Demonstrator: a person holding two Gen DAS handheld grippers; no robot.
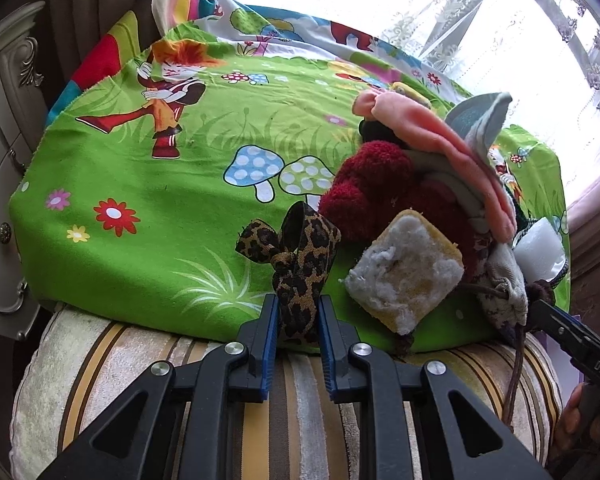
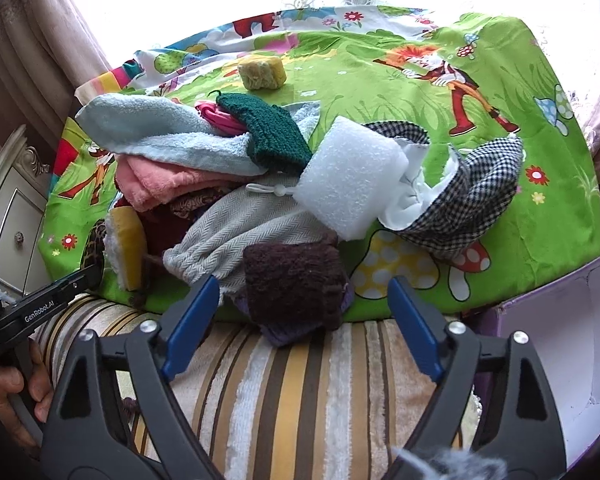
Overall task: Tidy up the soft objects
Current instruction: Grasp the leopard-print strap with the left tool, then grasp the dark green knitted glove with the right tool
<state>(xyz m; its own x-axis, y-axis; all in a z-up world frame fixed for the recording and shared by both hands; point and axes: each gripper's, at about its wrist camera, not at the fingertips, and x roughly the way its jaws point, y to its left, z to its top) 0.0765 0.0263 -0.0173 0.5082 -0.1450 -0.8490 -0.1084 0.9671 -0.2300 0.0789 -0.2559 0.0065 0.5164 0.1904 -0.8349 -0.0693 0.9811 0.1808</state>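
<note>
Left tool [image 1: 298,312] clenched on a leopard-print fabric bow [image 1: 296,256], low centre of the left view, at the near edge of the bright green cartoon-print sheet [image 1: 172,200]. Just right of it, a yellow-and-white worn sponge [image 1: 406,270] against a dark red fluffy cloth [image 1: 368,188]. Right tool [image 2: 302,312] released — blue pads spread either side of a dark brown knitted square [image 2: 294,282], not touching it. Behind, a white foam block [image 2: 350,178] — mid-frame.

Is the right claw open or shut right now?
Open: the right claw has its blue pads spread wide on either side of the brown knit piece, not pinching it.
</note>
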